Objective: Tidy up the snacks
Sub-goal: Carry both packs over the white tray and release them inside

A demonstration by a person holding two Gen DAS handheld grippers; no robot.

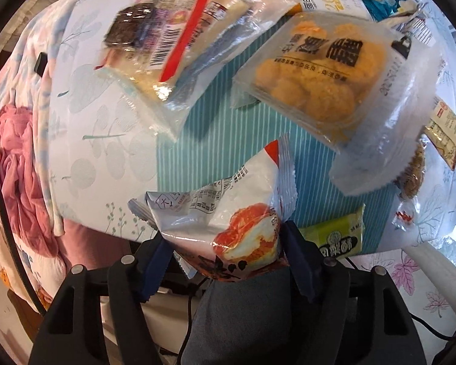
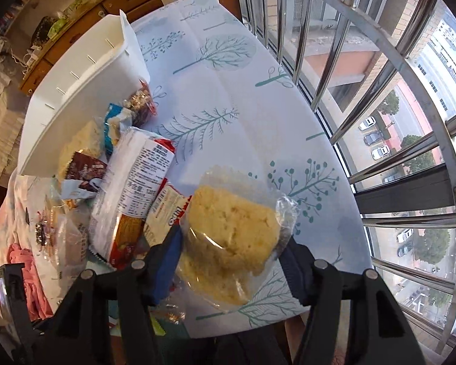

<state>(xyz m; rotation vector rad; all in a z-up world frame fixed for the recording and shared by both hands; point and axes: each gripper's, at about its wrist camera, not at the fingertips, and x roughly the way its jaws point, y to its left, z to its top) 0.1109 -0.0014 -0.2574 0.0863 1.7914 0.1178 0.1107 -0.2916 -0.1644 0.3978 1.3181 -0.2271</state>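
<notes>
Left tongs (image 1: 225,255): clamped on 1 white snack packet (image 1: 228,213), packet extending toward 12 o'clock. Right tongs (image 2: 231,258): clamped on 1 clear-wrapped yellow cake (image 2: 231,225), above the table (image 2: 228,97).

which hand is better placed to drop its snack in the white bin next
Probably the right: the right gripper grips the yellow cake, with the white bin in its view. The left gripper holds a snack bag, with no bin in view.
</notes>
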